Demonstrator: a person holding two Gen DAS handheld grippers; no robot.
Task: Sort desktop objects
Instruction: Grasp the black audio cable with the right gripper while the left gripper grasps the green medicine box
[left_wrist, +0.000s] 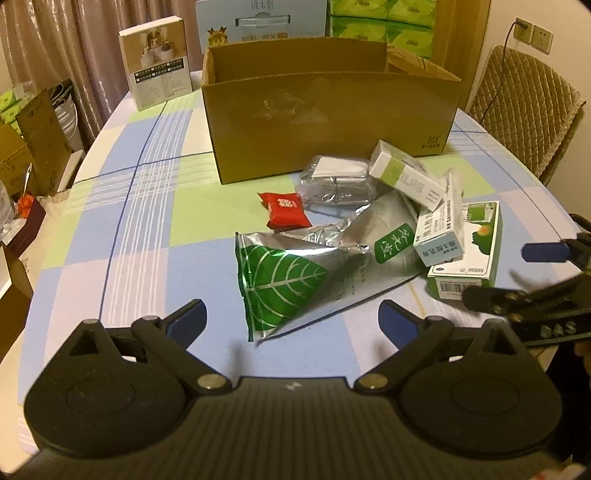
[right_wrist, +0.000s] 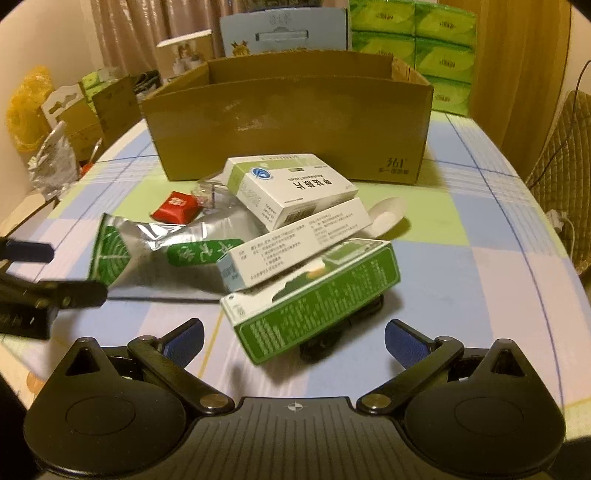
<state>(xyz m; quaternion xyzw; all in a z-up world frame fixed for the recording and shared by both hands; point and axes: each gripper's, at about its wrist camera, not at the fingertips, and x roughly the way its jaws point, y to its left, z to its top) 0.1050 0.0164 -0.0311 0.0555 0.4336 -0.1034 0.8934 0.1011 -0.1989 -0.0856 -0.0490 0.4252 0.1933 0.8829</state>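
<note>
A: Cardboard box (left_wrist: 328, 122) open-topped, far side of bench (left_wrist: 122, 221); bare cloth left and near.
B: Counts?
A: Three cartons (right_wrist: 317, 295) stacked, one foil bag (left_wrist: 295, 273), one red packet (left_wrist: 286, 208), one silver pack (left_wrist: 334, 181), just before the box.
B: Grippers?
A: Left gripper (left_wrist: 291, 321) wide, empty, over bag. Right gripper (right_wrist: 293, 339) wide, empty, at green carton.

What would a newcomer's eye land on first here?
Probably the heap of small packages mid-table: a silver foil bag with a green leaf, a red snack packet and stacked medicine boxes. Behind it stands an open cardboard box; both grippers, left and right, hover open.
</note>
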